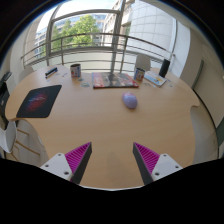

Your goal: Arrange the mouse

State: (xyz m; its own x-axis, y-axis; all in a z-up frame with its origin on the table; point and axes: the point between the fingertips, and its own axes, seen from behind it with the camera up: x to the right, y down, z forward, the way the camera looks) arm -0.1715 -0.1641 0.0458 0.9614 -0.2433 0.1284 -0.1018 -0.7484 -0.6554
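A pale lavender mouse (130,100) lies on the light wooden table (100,125), well beyond my fingers and a little to the right. A dark mouse mat with a red pattern (39,100) lies on the table's left side, far from the mouse. My gripper (112,158) is open and empty above the near part of the table, its magenta pads (78,157) wide apart with only bare wood between them.
A dark cup (76,71) and a flat dark item (51,72) stand at the far left. A magazine or keyboard (113,80), another cup (138,74) and a laptop (160,72) line the far edge. Chairs ring the table; windows with a railing are behind.
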